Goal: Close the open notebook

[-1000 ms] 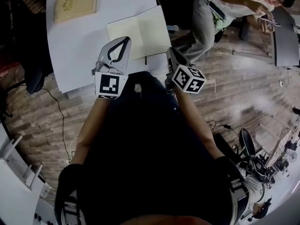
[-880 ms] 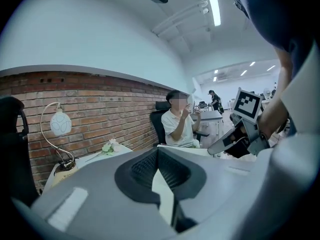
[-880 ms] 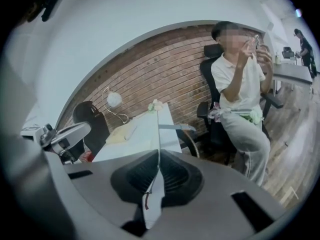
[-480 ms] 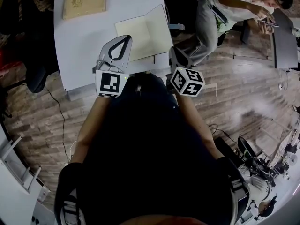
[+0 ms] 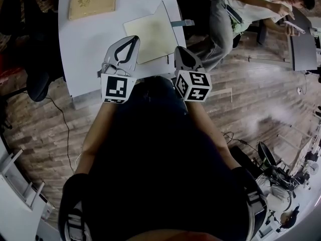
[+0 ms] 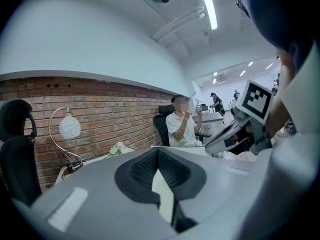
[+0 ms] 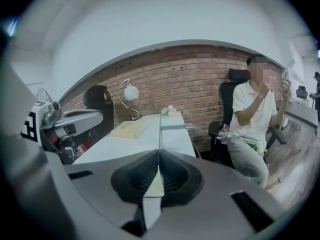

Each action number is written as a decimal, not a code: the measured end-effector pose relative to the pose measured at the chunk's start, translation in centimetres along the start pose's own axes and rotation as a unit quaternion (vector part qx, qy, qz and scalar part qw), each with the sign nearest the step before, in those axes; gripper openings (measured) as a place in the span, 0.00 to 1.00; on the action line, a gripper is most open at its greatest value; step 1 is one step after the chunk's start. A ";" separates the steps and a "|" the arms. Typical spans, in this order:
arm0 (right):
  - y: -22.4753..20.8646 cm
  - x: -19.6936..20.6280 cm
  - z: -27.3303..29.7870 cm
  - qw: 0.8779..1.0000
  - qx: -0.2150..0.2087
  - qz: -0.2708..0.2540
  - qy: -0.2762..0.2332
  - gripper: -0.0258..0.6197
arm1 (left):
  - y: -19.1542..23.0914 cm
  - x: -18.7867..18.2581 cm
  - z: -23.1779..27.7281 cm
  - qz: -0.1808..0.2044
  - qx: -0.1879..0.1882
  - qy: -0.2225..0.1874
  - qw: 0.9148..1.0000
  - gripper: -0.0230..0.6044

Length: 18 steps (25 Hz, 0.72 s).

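Left tongs (image 5: 131, 40) clenched beside notebook (image 5: 149, 32); right tongs (image 5: 178, 50) clamped on its raised cover (image 5: 168, 26)

Forearms forward, side by side; left gripper (image 6: 157, 150) fingers together; right gripper (image 7: 160, 153) fingers pinching notebook (image 5: 150, 31) edge.

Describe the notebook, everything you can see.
The notebook is thin, with blank cream pages, and sits half open by the right edge of the white table. Its left half lies flat on the top. Its right half stands up steeply from the spine, almost edge-on in the head and right gripper views. A grey band sticks out sideways from the raised half. The right gripper is shut on that half's near edge. The left gripper is close to the flat half; contact cannot be told.
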State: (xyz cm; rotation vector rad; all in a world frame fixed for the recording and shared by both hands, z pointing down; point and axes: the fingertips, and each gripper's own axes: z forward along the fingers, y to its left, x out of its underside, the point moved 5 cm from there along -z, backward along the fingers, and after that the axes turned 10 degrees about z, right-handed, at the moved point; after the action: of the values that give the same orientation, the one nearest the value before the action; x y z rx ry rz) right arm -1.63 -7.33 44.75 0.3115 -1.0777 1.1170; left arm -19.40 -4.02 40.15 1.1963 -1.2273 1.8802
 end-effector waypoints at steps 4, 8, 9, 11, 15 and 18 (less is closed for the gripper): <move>1.2 0.0 0.7 1.000 -0.007 -0.024 0.003 0.07 | 0.4 0.2 -0.3 0.000 -0.004 0.001 1.000 0.05; 2.1 -0.2 1.6 0.999 -0.016 -0.038 0.008 0.07 | 0.9 0.7 -0.7 -0.005 -0.010 0.006 1.000 0.05; 2.4 -0.2 1.8 0.999 -0.018 -0.040 0.008 0.07 | 1.1 0.8 -0.9 -0.005 -0.012 0.008 1.000 0.05; 2.9 -0.3 2.4 0.999 -0.022 -0.046 0.010 0.07 | 1.4 1.1 -1.1 -0.006 -0.016 0.010 1.000 0.05; 3.8 -0.2 3.4 0.998 -0.027 -0.061 0.016 0.07 | 2.2 1.8 -1.4 -0.009 -0.024 0.015 1.000 0.05; 4.6 -0.2 4.1 0.997 -0.033 -0.073 0.021 0.07 | 2.7 2.2 -1.7 -0.012 -0.030 0.017 0.999 0.05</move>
State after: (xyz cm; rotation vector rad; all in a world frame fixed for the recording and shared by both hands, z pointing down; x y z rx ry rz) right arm -7.69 -8.12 45.27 0.3086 -1.0351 0.9529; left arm -23.23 -3.57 40.82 1.1375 -1.2371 1.8275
